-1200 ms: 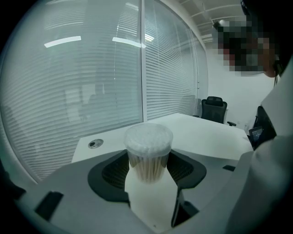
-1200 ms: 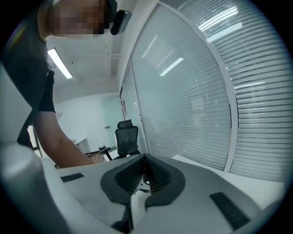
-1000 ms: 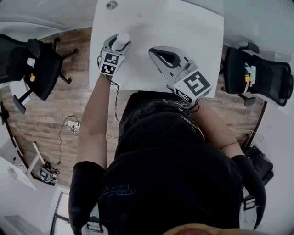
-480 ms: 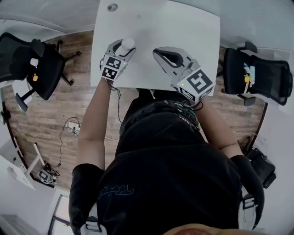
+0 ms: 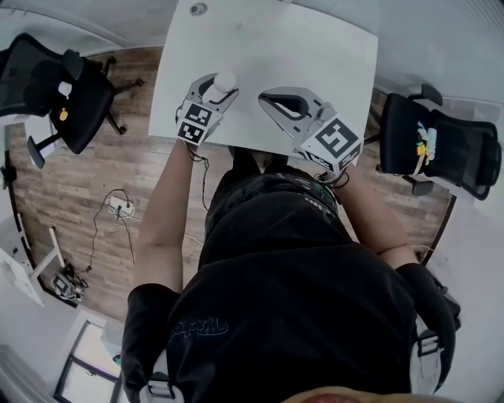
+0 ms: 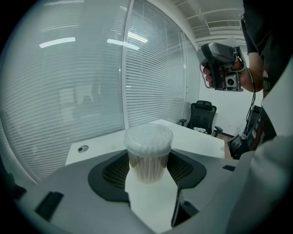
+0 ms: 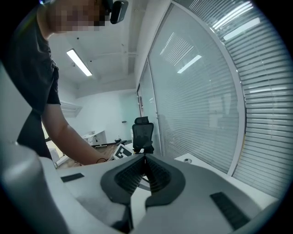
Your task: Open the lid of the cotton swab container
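Note:
A clear round cotton swab container with a translucent lid stands upright between the pads of my left gripper, which is shut on its body. The lid sits closed on top. From the head view the container shows as a white cap at the tips of the left gripper, over the white table. My right gripper hovers to its right with its jaws closed on nothing. In the right gripper view the right gripper's ribbed pads meet, and the left arm and its marker cube lie beyond.
The white table has a round cable hole at its far left corner. One black office chair stands on the wooden floor at left and another at right. Glass walls with blinds lie beyond the table.
The left gripper has carried the container a little rightward and upward. The right gripper's tips have drifted left, closer to the container. Both jaws look unchanged.

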`<state>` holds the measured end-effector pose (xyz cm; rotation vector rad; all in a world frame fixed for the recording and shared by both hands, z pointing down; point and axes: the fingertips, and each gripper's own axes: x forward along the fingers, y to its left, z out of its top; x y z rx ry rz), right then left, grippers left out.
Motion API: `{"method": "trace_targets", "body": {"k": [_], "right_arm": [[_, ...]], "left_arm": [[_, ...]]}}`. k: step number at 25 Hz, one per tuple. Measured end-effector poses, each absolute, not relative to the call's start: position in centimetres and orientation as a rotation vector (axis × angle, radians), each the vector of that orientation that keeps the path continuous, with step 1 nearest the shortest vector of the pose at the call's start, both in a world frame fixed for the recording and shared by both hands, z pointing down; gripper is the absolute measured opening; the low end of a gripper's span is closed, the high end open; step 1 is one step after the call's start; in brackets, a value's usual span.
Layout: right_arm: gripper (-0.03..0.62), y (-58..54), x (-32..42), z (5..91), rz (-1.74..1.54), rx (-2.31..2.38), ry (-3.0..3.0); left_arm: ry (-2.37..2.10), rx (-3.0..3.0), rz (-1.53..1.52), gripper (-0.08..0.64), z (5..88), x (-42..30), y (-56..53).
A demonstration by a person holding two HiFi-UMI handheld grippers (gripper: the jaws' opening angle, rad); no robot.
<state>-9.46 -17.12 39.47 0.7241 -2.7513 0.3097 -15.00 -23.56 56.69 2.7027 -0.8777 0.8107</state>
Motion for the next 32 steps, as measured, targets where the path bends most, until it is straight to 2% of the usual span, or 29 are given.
{"method": "trace_targets", "body": {"k": [13,27,32], "right_arm": [[0.023,-12.1,-6.8,38.1,0.194,0.42,-2.848],[0.026,-8.0,-2.1,37.7,0.135,0.291,-2.893],[0.109,-7.3,-1.4,37.5,0.131,0.262,-2.896]], "left_arm": [[-0.881,2.718,0.798,0.262,52.2,-10.9,-18.3],[-0.844,2.765,0.783,0.262,47.1,-5.1,-12.1],[-0.77,2.772,0.801,0.262,46.3,-3.6,-9.7]]}}
